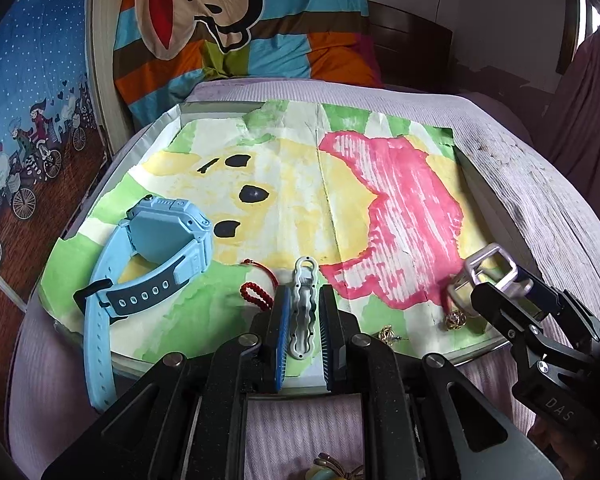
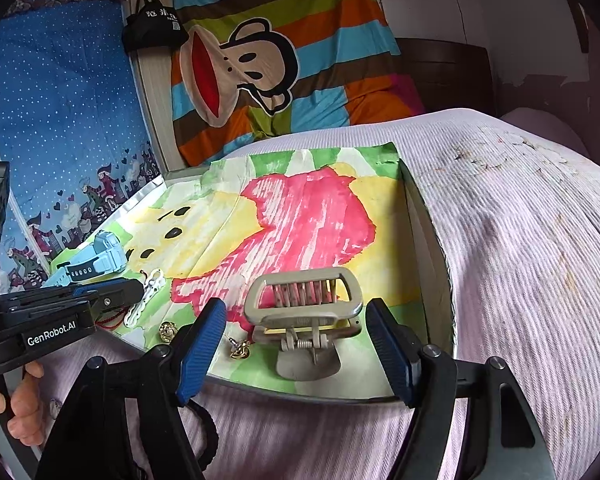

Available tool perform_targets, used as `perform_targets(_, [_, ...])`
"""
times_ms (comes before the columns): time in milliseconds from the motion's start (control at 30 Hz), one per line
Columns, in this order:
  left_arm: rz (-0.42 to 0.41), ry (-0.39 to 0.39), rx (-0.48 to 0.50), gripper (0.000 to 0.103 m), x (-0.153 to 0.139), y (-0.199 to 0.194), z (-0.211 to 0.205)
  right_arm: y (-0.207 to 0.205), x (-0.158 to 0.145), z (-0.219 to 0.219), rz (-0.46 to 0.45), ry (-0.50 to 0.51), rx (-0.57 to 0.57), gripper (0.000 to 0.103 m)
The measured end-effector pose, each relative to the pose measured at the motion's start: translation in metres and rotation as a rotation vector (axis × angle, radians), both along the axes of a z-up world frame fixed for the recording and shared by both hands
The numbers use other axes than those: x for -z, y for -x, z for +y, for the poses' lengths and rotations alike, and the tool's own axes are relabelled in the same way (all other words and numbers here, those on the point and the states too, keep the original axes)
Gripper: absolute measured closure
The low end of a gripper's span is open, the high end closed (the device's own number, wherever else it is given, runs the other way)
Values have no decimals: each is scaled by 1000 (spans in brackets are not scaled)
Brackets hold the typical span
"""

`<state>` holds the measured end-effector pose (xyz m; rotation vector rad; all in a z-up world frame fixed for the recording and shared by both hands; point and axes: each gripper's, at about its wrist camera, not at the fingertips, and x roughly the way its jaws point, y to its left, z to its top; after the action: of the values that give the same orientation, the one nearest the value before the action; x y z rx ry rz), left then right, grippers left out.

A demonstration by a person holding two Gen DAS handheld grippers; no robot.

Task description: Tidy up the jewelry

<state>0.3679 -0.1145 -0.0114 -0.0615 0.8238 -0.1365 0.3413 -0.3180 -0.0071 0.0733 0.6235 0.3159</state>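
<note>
The white wavy hair clip (image 1: 303, 312) lies flat on the painted paper that lines the tray (image 1: 476, 184), directly between the blue pads of the left gripper (image 1: 303, 320); the jaws stand narrowly apart on either side of it and do not visibly press it, so I judge this the closing-in step of a pickup. To that gripper's left sit the red beaded cord (image 1: 256, 294) and, further out, the light blue watch (image 1: 156, 256); to its right lies a gold earring (image 1: 388, 336). The grey claw clip (image 2: 304, 320) stands just ahead of the right gripper (image 2: 296, 348), whose jaws are spread wide with nothing pinched, a second gold earring (image 2: 240, 350) by its left pad. Next, the left gripper likely must squeeze squarely on the clip's thin sides before lifting, or it may slip
</note>
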Motion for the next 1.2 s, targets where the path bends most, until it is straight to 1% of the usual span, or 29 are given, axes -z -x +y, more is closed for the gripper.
perform_targets(100, [-36, -8, -35, 84, -7, 9, 4, 9, -6, -4, -33, -8, 8, 31])
perform_targets(167, [-73, 7, -55, 69, -12, 17, 8, 18, -12, -6, -62, -9, 19, 26])
perform_targets(200, [-91, 17, -65, 65, -16, 21, 10, 23, -15, -7, -77, -13, 19, 26])
perform_targets(233, [-109, 28, -72, 62, -19, 26, 12, 28, -18, -7, -90, -15, 21, 23])
perform_targets(300, [-137, 45, -77, 61, -26, 35, 15, 39, -25, -7, -120, -8, 36, 16])
perform_targets(333, [-152, 50, -83, 59, -29, 41, 17, 44, -28, -8, -136, -7, 44, 10])
perform_targets(367, [-168, 55, -90, 53, -33, 47, 18, 50, -30, -9, -151, -10, 50, 4])
perform_targets(400, [-186, 61, -99, 49, -37, 53, 20, 55, -33, -10, -167, -19, 51, 2])
perform_targets(467, [-232, 67, -126, 33, -44, 68, 25, 65, -38, -11, -197, -32, 57, 0])
perform_targets(567, [-279, 60, -144, 21, -54, 88, 30, 79, -45, -13, -244, -40, 63, 0])
perform_targets(667, [-324, 28, -156, 13, -61, 108, 33, 92, -52, -13, -295, -44, 59, 0])
perform_targets(767, [-380, 9, -162, 7, -67, 130, 37, 105, -59, -11, -340, -37, 52, 0])
perform_targets(933, [-433, 11, -161, 7, -74, 160, 43, 129, -62, -9, -390, -42, 57, 0])
perform_targets(1067, [-463, 19, -157, 6, -78, 181, 46, 143, -62, -8, -404, -41, 63, 0])
perform_targets(1200, [-480, -8, -135, 6, -79, 196, 46, 148, -58, -6, -395, -31, 52, 0])
